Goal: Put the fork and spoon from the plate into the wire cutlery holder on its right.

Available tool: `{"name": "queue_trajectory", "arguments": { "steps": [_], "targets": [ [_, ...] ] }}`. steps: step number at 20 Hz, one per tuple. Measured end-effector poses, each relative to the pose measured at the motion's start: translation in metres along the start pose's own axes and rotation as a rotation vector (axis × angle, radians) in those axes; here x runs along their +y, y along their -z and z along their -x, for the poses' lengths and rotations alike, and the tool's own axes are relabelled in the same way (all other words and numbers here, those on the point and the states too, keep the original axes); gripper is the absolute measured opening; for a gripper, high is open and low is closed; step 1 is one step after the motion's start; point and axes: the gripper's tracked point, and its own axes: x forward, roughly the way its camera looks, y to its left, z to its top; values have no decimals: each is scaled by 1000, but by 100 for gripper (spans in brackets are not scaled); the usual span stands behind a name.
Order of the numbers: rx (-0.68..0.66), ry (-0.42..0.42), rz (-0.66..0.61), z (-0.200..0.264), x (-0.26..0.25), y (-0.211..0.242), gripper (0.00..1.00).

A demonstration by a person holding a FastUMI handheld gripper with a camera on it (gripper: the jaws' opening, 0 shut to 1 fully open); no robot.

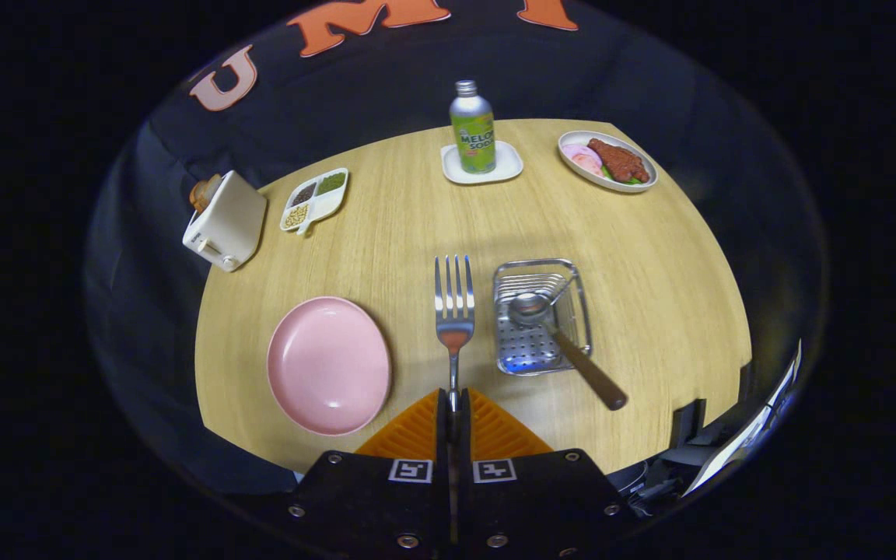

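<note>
The light wooden surface (650,311) carries everything here and curves away toward the dark cloth wall of the booth. The claw (453,404) sits at its near edge with both fingers pressed together on the slim handle of a shiny metal fork (454,311); the jaws are almost fully closed, with just the handle between them. The fork points straight ahead from the fingertips, tines away, held above the bare wood between the plate and the holder.

The round pink plate (329,364) lies just left of the fingers, with nothing on it. A white boxy toaster (225,221) stands well beyond the plate at the surface's far left edge, with something brown poking out of its top. Just right of the fork is the square wire cutlery holder (541,317) of bright metal with a perforated floor. A spoon with a metal bowl and dark brown handle (565,346) lies in it, bowl inside, handle slanting out over the near right corner and past the rim.

At the far side, an oval white dish (607,160) holds reddish food with green and pink pieces. Left of it a green drink bottle with a silver cap (472,128) stands upright on a small square white saucer (482,163). Near the toaster lies a white divided tray (315,200) holding dark, green and pale grains.
</note>
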Motion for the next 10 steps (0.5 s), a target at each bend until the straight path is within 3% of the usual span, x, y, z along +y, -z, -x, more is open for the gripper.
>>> {"name": "queue_trajectory", "arguments": {
  "steps": [3,10],
  "targets": [
    [24,22,-24,1,-28,-1,5],
    [99,19,6,-10,-41,1,5]
  ]
}}
